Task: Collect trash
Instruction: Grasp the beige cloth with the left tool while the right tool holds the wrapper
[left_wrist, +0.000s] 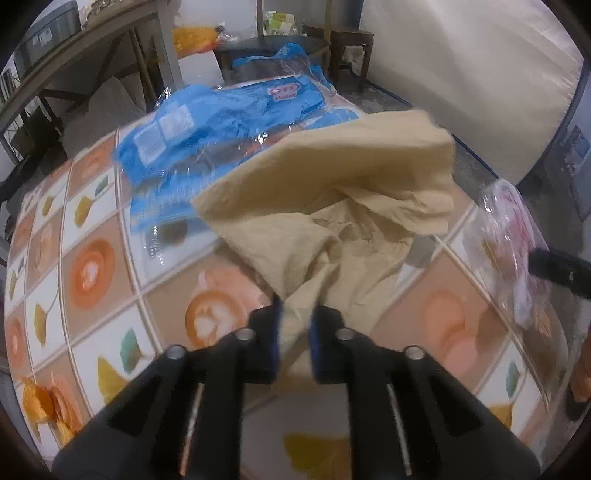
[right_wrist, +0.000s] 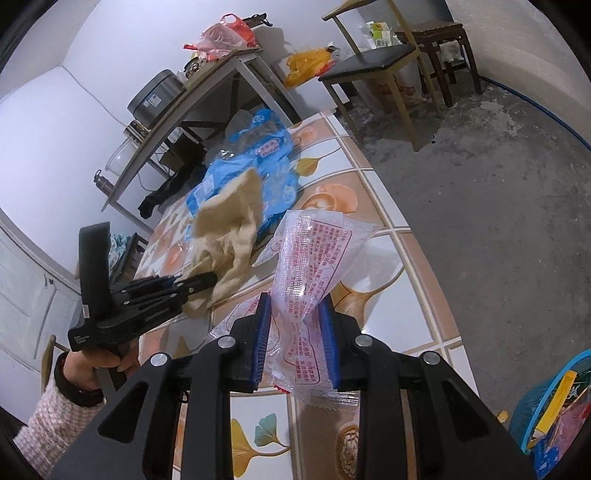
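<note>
1. over the tiled table (right_wrist: 373, 206), left gripper (left_wrist: 296, 306) angled steeply down, pinched on the tan paper bag (left_wrist: 332, 199), bag rising off the top.
2. at lower left, hand (right_wrist: 92, 363) wrapped round its grip.
3. right gripper (right_wrist: 295, 314) tilted down, clamped on clear printed wrapper (right_wrist: 314, 258).
4. behind, blue plastic package (left_wrist: 221, 122) flat.

Your table (left_wrist: 92, 280) wears a tiled pattern: white and peach-brown squares printed with orange latte cups and yellow and teal ginkgo leaves. On the table, the crumpled paper (left_wrist: 332, 206) is plain tan. Behind the paper lies a bright blue plastic bag (left_wrist: 207, 125) with white panels. The wrapper (right_wrist: 314, 266) beside the paper is clear with red print. Your gripper pads (right_wrist: 260, 343) are blue on black.
</note>
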